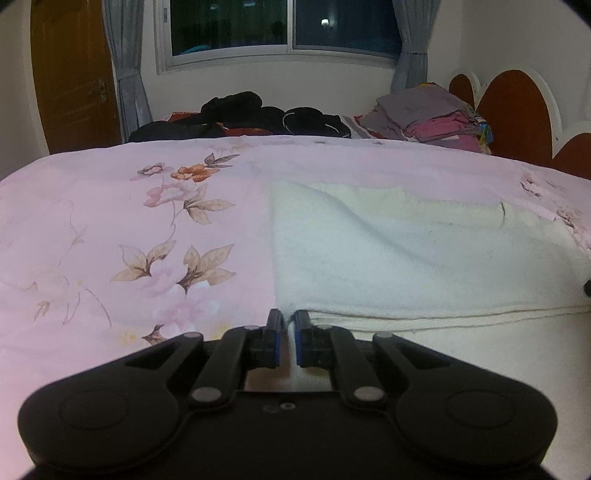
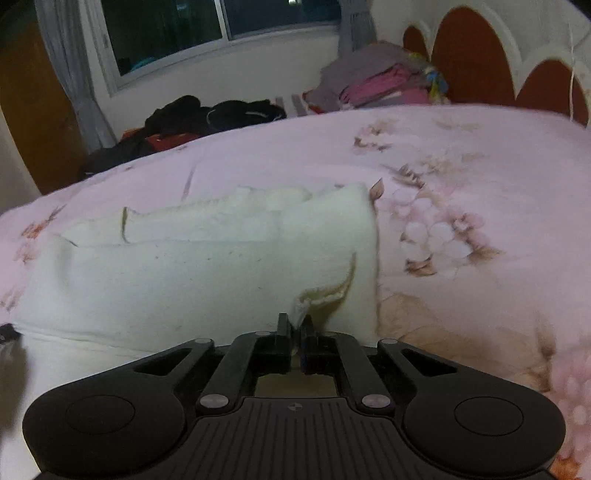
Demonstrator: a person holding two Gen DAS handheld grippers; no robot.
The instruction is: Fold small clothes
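A home bedroom, judged from the bed (image 1: 110,229) with its pink floral cover filling both views; behind the bed, a wide sliding window (image 1: 284,29) dark with night, grey curtains (image 1: 125,62) at each side; left of the bed, a brown wooden door (image 1: 74,74); on the bed's far edge, black clothes (image 1: 251,114) and a folded stack (image 1: 436,114); right of it, a scalloped brown headboard (image 1: 517,110).

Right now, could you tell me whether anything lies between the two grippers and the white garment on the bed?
Nothing visible does. The right gripper is shut on the white garment's near edge, and the left gripper is shut at its near left corner.
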